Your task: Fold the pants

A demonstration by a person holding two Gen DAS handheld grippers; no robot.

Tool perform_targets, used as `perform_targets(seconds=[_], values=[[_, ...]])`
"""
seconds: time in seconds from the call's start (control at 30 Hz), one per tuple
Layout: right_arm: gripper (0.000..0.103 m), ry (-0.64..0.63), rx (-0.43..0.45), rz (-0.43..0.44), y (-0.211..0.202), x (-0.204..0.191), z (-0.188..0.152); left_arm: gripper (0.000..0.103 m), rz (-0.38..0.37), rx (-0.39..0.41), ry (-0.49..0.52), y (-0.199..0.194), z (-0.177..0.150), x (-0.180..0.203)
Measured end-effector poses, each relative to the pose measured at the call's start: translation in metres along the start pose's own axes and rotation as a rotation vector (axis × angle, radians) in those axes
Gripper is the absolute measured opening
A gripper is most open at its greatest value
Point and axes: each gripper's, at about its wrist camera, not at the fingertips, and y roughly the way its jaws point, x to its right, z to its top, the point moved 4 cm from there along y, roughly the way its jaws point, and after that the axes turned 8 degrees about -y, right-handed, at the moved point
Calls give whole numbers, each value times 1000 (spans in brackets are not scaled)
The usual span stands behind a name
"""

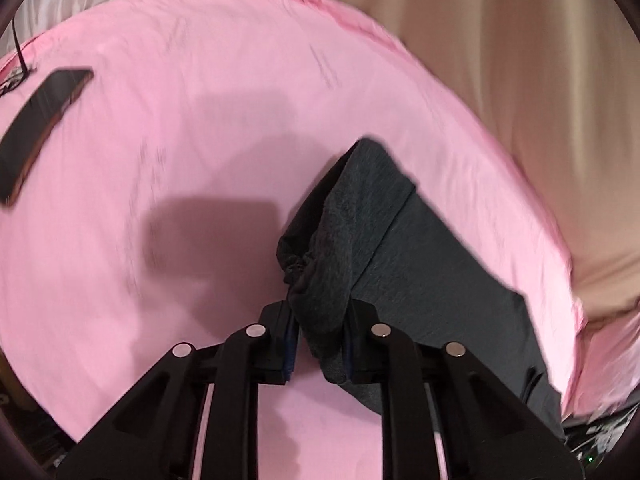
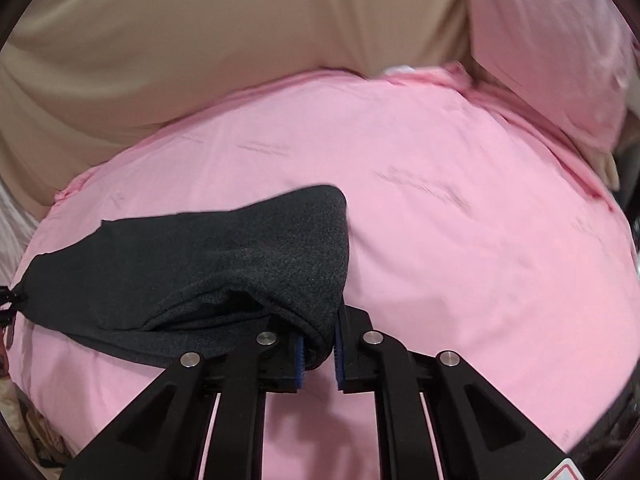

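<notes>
Surface: a pink sheet covers the bed I am working over; beyond its far edge hangs a beige cloth, seen also from my right wrist.
Left tool: my left tool points steeply down at the sheet, its two black fingers closed on a bunched fold of dark grey fabric, with the blue pads pressing it from both sides.
Right tool: my right tool is likewise clamped on a gathered edge of the same fabric; its ribbed blue pads show on either side of the pinched cloth.
Pants: the pants are dark grey and soft-looking. From my left wrist they rise out of the grip and run away to the right, lying flat on the sheet toward its right edge. From my right wrist they spread to the left of the grip, lifted into a hump near the fingers, the rest resting on the sheet.
Shadow: my left tool casts a dark patch on the sheet just left of the pants.
Farther off: a dark flat slab, blurred, lies on the sheet at far left of my left view; I cannot tell what it is.
Pillow: a pink pillow sits at the far right corner in my right view.
</notes>
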Motion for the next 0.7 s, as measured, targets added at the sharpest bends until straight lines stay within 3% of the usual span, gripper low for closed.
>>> perform_targets(seconds=[0.03, 0.1, 0.17, 0.23, 0.37, 0.5, 0.6, 0.7], values=[[32, -21, -34, -7, 2, 2, -8, 17, 38, 18, 16, 1, -8, 0], [33, -71, -14, -26, -15, -6, -17, 18, 58, 38, 23, 1, -11, -1], [37, -86, 78, 50, -42, -23, -10, 18, 56, 33, 2, 0, -8, -3], [55, -114, 172, 161, -58, -53, 7, 19, 63, 32, -3, 3, -6, -2], [55, -194, 114, 343, -7, -139, 38, 20, 71, 29, -18, 10, -4, -3], [55, -255, -3, 339, 62, -193, 55, 22, 59, 25, -7, 12, -3, -6], [51, -277, -26, 259, 91, -204, 61, 23, 60, 25, 18, 12, -3, -5], [13, -253, -43, 230, 104, -207, 63, 24, 70, 33, 45, 13, -4, -3]])
